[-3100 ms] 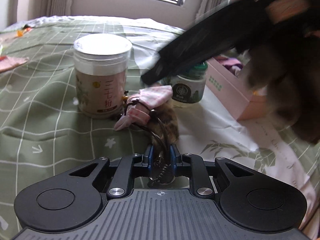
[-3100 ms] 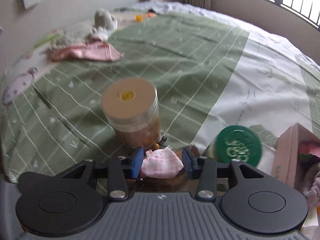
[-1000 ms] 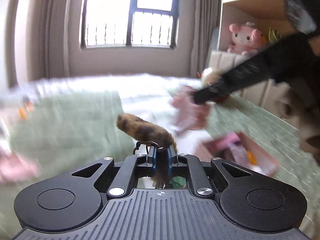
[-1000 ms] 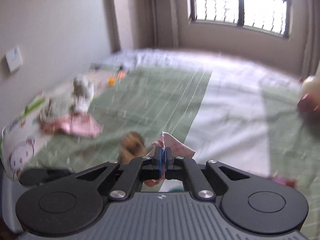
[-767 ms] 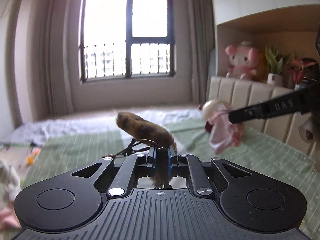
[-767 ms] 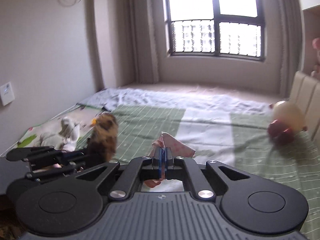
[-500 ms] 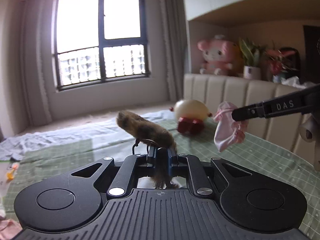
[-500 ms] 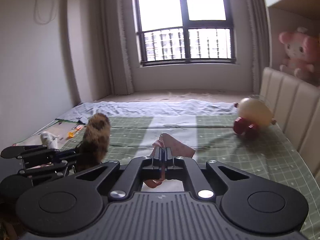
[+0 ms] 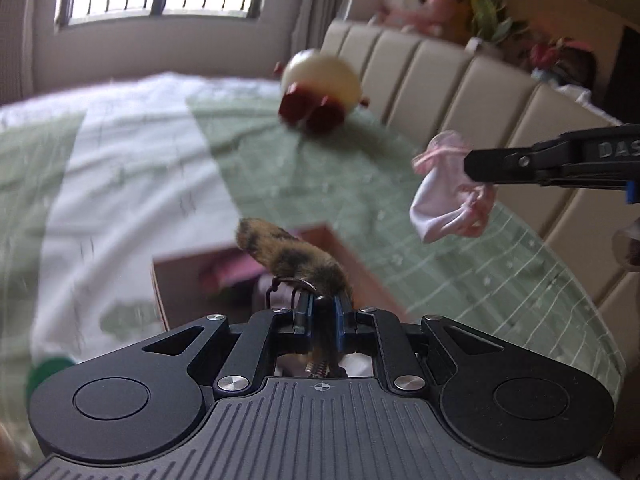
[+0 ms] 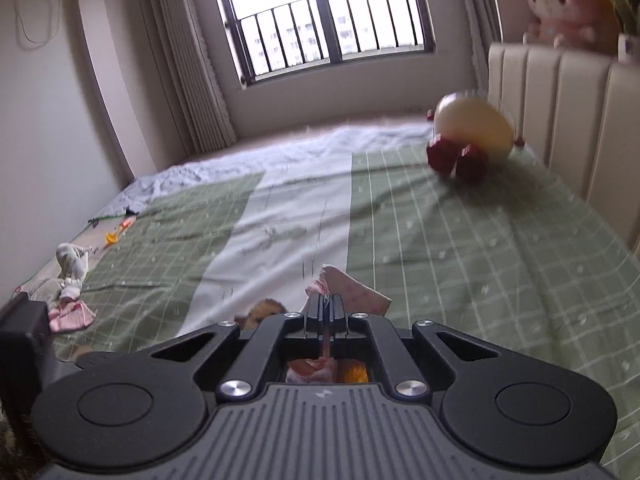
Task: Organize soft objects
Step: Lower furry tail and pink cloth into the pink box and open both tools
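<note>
1. Brown, mottled furry hair clip [image 9: 294,258]: clamped between the closed jaws of my left gripper [image 9: 320,316], its fuzzy body sticking up and forward, a thin dark wire loop at its base. It is off the bed, carried over the near end of the box.
2. Pale pink crumpled fabric scrunchie [image 9: 450,204]: pinched in the shut jaws of my right gripper [image 9: 480,166], hanging slack below the tips, in the air over the green bedspread to the right of the box. In the right wrist view a pink fold [image 10: 352,294] shows just past the tips of that gripper [image 10: 327,312].
3. Pink open-topped cardboard box [image 9: 160,288]: on the bed directly below and ahead of the left gripper; pink soft items already lie inside. Blurred, so the contents cannot be itemised.
4. Step in hand, as I judge it: dropping both pieces into the box. Lower the left one until the fur is within the walls before opening, since the wire loop could snag on my pads. Bring the right across above the box first; limp cloth may cling.
5. Green checked bedspread [image 10: 500,260] with a white stripe: carries the box.
6. Cream balloon-like toy with dark red feet [image 10: 472,130]: at the bed's far right corner, against the beige padded headboard [image 10: 568,92].
7. Pink plush doll [image 10: 560,4]: on the ledge above the headboard.
8. Pale cloth heap [image 10: 70,276]: at the bed's left edge.
</note>
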`<state>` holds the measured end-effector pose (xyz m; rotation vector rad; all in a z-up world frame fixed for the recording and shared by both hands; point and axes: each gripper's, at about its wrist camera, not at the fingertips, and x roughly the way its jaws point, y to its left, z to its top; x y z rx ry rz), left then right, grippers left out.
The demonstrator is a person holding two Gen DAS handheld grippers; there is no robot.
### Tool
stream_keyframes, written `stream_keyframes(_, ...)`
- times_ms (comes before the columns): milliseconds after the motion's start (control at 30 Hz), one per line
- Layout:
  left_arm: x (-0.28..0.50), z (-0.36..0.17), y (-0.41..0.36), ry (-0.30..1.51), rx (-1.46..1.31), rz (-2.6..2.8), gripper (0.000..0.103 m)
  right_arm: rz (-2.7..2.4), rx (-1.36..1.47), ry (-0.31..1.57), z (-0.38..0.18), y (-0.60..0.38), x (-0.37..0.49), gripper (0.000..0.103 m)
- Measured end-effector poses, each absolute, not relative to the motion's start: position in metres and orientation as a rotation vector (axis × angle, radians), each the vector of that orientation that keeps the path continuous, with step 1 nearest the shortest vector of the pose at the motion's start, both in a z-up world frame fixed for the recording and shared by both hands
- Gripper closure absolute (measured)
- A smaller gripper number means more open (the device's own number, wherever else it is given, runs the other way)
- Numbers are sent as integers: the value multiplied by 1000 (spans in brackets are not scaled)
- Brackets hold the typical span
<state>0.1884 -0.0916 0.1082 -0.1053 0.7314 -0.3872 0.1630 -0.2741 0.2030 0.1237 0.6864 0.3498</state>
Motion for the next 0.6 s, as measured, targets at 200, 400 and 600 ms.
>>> stream_keyframes(200, 215, 59, -85, 876, -23, -284, 87, 370, 143, 796, 138, -254, 175, 100)
stream_keyframes(400, 231, 55, -70, 936, -54, -280, 82, 353, 53, 901, 83, -221, 185, 100)
stream_keyframes(600, 225, 57, -83, 953, 46, -300, 81, 323, -9, 967, 52, -202, 189, 100)
